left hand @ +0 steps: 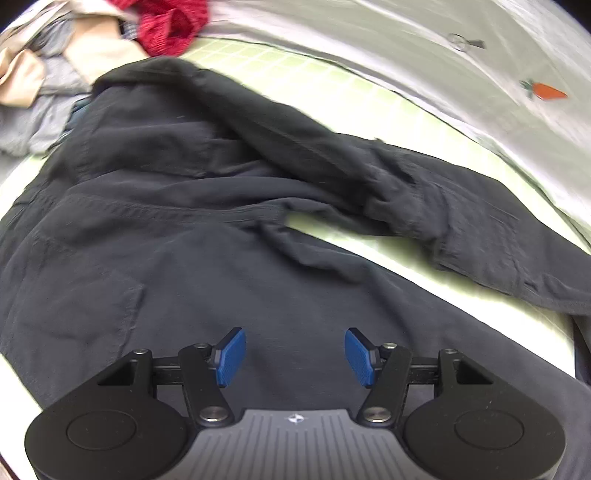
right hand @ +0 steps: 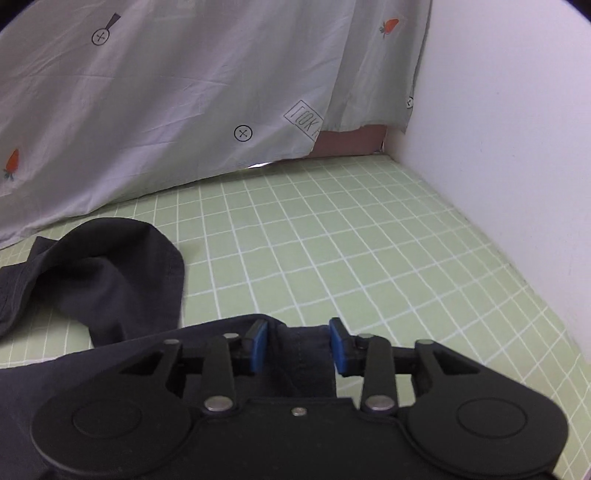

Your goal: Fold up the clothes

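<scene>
A dark grey shirt (left hand: 207,206) lies spread and rumpled on the green checked mat (left hand: 369,92), one sleeve (left hand: 461,221) stretched to the right. My left gripper (left hand: 295,356) is open and empty just above the shirt's body. In the right wrist view my right gripper (right hand: 298,345) is open, its blue pads either side of a dark fabric edge (right hand: 303,354) without pinching it. Another part of the shirt (right hand: 110,273) lies bunched to its left on the mat (right hand: 332,240).
A pile of other clothes sits at the far left: a red knit (left hand: 173,22), beige cloth (left hand: 92,51) and light grey cloth (left hand: 40,122). A pale printed sheet (right hand: 166,92) hangs behind the mat. A white wall (right hand: 509,129) bounds the right side.
</scene>
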Demonstrator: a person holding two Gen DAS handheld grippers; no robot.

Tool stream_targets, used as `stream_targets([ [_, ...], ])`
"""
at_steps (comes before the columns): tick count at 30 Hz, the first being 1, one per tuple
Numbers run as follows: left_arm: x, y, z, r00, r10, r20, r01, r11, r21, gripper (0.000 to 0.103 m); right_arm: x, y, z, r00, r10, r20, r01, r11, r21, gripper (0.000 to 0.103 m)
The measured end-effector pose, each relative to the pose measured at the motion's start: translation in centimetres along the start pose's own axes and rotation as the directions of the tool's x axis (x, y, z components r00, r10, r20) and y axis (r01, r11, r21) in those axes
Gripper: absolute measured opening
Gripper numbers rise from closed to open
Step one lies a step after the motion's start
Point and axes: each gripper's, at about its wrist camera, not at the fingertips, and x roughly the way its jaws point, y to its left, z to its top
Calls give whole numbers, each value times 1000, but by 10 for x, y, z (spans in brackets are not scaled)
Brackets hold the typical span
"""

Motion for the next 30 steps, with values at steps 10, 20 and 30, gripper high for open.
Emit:
stream_targets([
  [10, -3, 9, -15, 999, 3, -34, -3, 1000, -18, 61, -23, -13, -64, 995, -52, -89, 63, 990, 130, 74],
  [20, -11, 27, -7, 1000, 6, 14, -5, 997, -81, 62, -19, 25, -40, 999, 16, -36, -11, 990, 143, 80],
  [30, 9, 33, 66, 996, -2, 94, 23, 976, -215, 62, 42, 89, 22, 997, 70, -26, -70, 998, 1, 80],
])
